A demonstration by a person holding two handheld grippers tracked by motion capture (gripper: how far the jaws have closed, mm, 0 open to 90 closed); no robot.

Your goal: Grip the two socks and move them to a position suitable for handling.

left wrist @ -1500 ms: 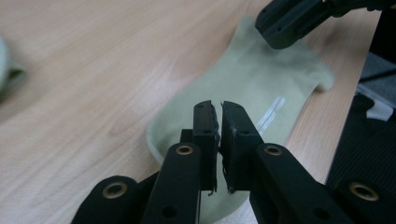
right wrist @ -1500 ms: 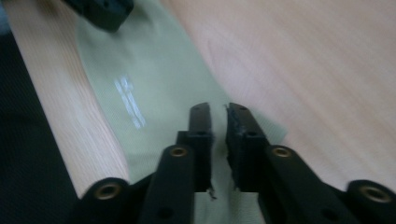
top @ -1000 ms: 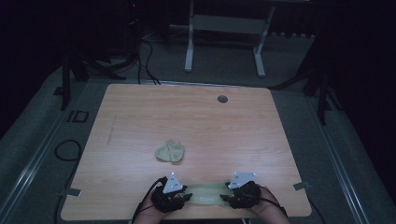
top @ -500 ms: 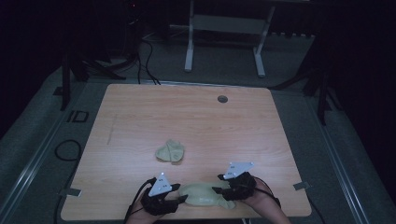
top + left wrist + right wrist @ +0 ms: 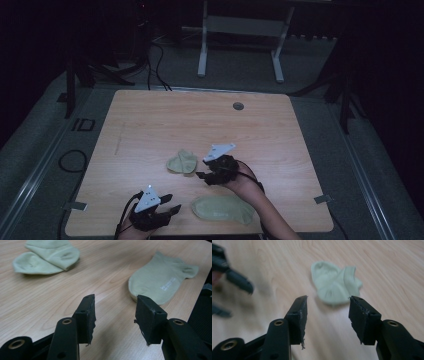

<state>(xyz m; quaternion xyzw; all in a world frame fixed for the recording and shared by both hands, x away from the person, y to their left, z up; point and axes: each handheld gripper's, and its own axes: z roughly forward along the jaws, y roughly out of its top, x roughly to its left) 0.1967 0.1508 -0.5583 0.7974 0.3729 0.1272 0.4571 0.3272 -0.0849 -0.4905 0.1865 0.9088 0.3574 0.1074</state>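
Observation:
A flat pale-green sock [image 5: 222,209] lies near the table's front edge, its printed label facing up in the left gripper view [image 5: 162,282]. A second, crumpled sock [image 5: 182,162] sits further in, towards the table's middle [image 5: 47,256] [image 5: 335,283]. My left gripper [image 5: 173,210] is open just left of the flat sock, with empty jaws [image 5: 115,312] aimed at its toe end. My right gripper [image 5: 201,177] is open and empty [image 5: 327,312], hovering just right of the crumpled sock and pointed at it. The left gripper [image 5: 234,280] appears blurred at the left of the right gripper view.
The wooden table [image 5: 150,120] has a round grommet hole [image 5: 238,106] at its far side. On the floor beyond it stand a white frame [image 5: 240,40] and cables [image 5: 155,55]. Both hands work close to the front edge.
Both grippers have let go of the flat sock, which now lies near the front edge. My right gripper has moved away from the edge, up to the crumpled sock. My left gripper shifted slightly left.

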